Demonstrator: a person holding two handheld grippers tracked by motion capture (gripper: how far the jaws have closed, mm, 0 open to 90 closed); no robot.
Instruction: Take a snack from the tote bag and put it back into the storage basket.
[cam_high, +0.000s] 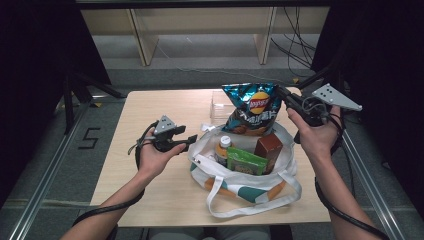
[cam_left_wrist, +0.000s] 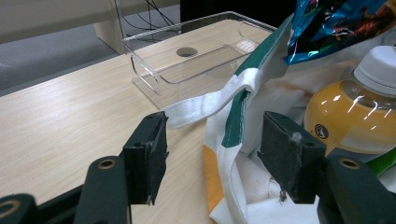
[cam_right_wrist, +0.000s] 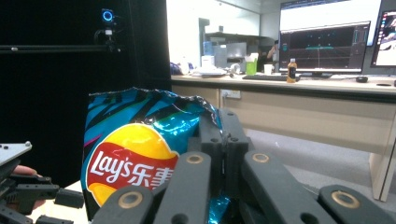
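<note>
A blue Lay's chips bag (cam_high: 252, 107) stands upright with its lower end inside a white tote bag (cam_high: 250, 187) trimmed in teal and orange. My right gripper (cam_high: 283, 95) is shut on the chips bag's top right corner; in the right gripper view the jaws (cam_right_wrist: 219, 123) pinch the crinkled top edge of the chips bag (cam_right_wrist: 130, 158). My left gripper (cam_high: 192, 141) is open at the tote's left rim. In the left gripper view the tote's rim (cam_left_wrist: 243, 84) and white strap lie between the open jaws (cam_left_wrist: 212, 128), untouched by the pads.
Inside the tote are a bottle of orange drink (cam_high: 223, 147) (cam_left_wrist: 345, 116), a green packet (cam_high: 245, 162) and a brown box (cam_high: 268, 147). A clear plastic tray (cam_high: 217, 105) (cam_left_wrist: 187, 65) sits on the table behind the tote. Bare tabletop (cam_high: 150, 107) lies to the left.
</note>
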